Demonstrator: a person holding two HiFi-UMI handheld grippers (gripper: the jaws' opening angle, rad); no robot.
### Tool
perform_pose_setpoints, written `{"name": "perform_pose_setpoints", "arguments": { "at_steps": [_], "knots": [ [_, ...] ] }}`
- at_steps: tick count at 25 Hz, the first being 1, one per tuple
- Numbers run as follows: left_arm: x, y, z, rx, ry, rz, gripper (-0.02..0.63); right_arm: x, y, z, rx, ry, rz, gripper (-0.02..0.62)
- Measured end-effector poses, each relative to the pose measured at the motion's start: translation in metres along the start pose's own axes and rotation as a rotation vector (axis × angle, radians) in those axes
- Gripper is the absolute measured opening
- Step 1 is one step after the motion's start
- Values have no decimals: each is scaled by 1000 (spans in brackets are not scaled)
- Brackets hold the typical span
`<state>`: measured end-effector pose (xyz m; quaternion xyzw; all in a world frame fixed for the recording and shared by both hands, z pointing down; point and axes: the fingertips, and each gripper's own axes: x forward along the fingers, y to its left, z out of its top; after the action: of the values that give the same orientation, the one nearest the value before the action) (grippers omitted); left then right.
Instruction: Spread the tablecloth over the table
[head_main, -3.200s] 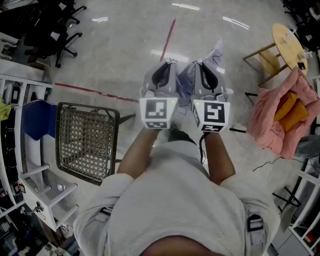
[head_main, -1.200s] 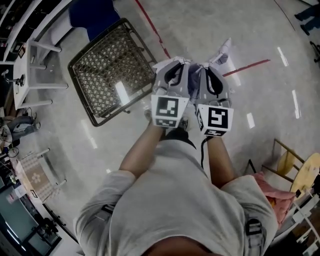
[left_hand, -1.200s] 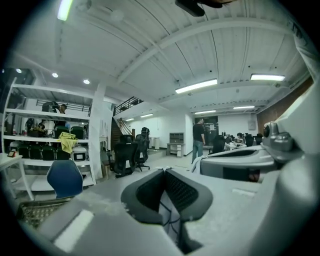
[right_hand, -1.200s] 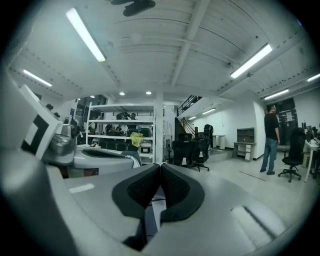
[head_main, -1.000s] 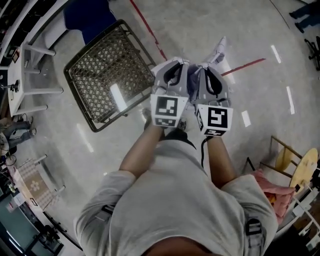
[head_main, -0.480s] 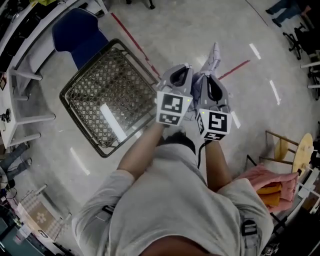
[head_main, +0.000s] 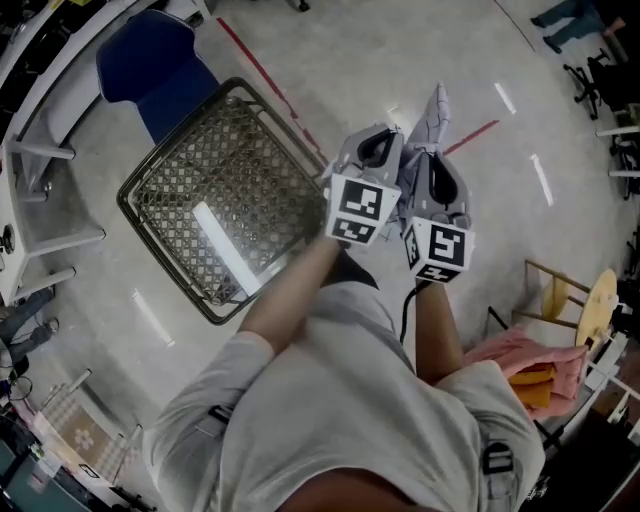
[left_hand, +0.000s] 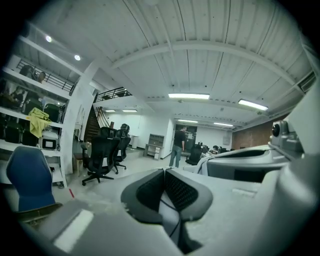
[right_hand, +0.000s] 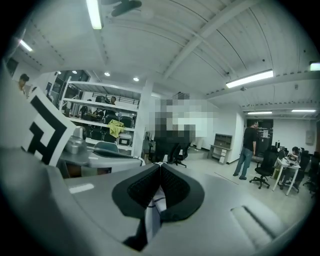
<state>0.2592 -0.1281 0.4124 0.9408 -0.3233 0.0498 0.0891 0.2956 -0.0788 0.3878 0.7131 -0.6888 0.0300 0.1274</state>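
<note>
Tablecloth (head_main: 434, 108) is bunched up and pinched between both pairs of jaws. A pale fold runs down the slot of the left gripper (left_hand: 164, 171) and another down the slot of the right gripper (right_hand: 160, 165). Both pairs of jaws are closed tight on the fabric. In the head view a pointed tail of cloth pokes out past the jaw tips, and the rest hangs under them, mostly hidden.

We judge it thin, light and limp. It should sag and drape, hold no shape, and could slide out of the pads under a hard tug. Best hold looks like two corners of one edge, with the jaws pulled apart to open it.

The two grippers sit side by side, touching or nearly so. The desk (head_main: 165, 258), mesh-topped, lies left of and below the left jaws, bare, with no cloth on it yet. A blue chair (head_main: 150, 70) stands beyond it.
</note>
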Motion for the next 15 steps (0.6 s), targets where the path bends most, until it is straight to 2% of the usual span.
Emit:
{"name": "perform_pose_setpoints", "arguments": {
  "at_steps": [7,10,15],
  "knots": [
    [27,60,-12,-20,50,12,23,63,22,-3,43,13,27,8],
    [49,89,17,-6,16,25,23,86,20,18,45,-32,27,8],
    [58,129,91,67,-108,84,23,112,7,68,39,-140,32,8]
  ]
}}
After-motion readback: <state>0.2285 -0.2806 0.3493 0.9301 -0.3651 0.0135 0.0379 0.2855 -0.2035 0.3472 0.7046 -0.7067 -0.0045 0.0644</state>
